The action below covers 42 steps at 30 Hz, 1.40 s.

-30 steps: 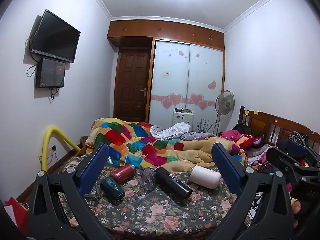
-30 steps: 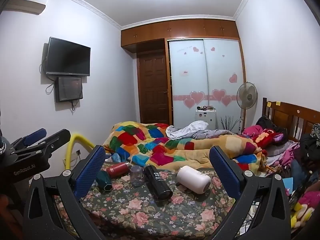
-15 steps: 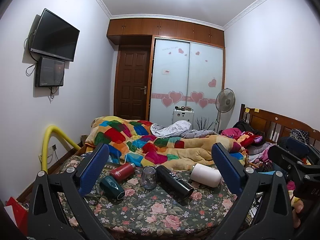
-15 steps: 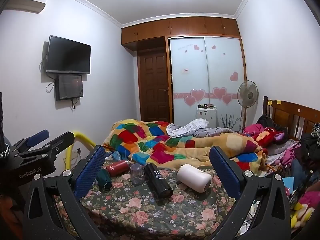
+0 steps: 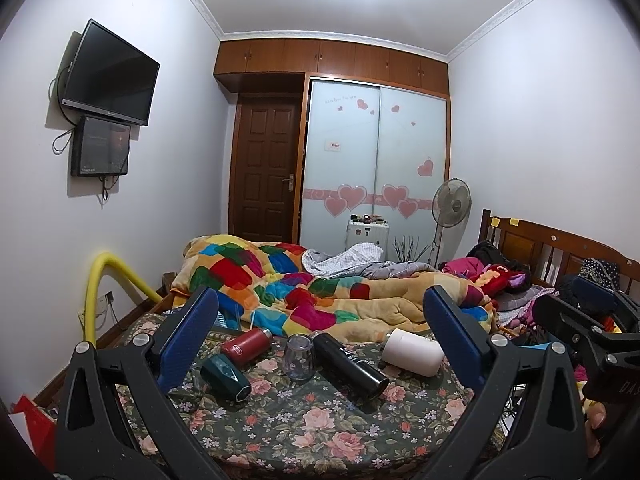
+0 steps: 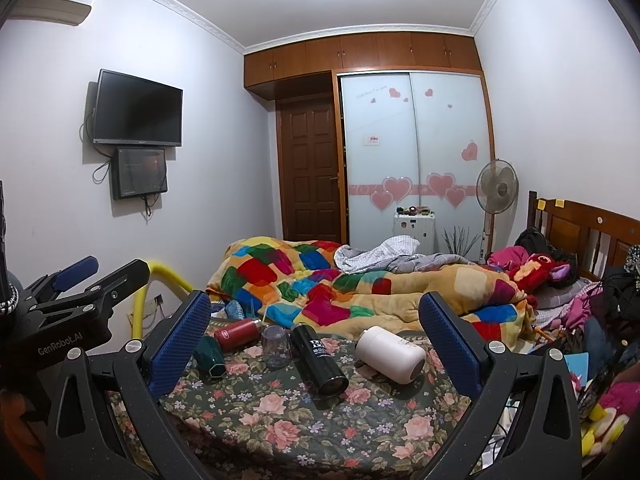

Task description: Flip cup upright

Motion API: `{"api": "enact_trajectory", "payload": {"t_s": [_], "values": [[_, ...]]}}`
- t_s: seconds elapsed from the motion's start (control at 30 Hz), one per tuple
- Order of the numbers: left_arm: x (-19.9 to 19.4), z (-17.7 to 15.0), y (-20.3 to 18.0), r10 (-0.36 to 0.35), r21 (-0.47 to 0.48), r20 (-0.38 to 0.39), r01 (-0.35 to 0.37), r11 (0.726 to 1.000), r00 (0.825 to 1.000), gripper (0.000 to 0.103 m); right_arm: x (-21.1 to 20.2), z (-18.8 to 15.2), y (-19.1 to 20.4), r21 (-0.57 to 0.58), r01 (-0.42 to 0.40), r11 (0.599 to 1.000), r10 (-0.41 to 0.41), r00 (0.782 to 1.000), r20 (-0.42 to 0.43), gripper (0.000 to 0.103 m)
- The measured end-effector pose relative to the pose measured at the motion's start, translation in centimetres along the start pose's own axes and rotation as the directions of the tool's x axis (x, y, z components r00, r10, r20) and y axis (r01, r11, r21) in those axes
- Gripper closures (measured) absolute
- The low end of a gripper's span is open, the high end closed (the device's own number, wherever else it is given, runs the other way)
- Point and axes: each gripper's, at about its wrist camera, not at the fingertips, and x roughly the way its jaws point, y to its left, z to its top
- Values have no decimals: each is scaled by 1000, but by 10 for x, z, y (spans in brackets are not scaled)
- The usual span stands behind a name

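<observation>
Left claw (image 5: pixel 320 332) apart | right claw (image 6: pixel 316 332) apart | clear cup (image 5: pixel 298 356) inverted, empty

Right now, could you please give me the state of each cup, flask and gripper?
clear cup: standing, apparently upside down
red flask: on its side
black flask: on its side
white flask: on its side
green cup: on its side
left gripper: open
right gripper: open
</observation>
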Motion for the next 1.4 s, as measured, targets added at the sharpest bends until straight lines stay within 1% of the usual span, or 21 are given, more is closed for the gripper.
{"api": "enact_trajectory", "payload": {"t_s": [1.23,1.4], "values": [[-7,-2,4,-1,-7,11,1,1000,1000,0,0,0,5,-10,-2,1000,2,1000,2,0],[-4,-3,5,-1,-9,4,1,1000,1000,0,2,3,8,-18,-3,1000,3,1000,-12,0]]}}
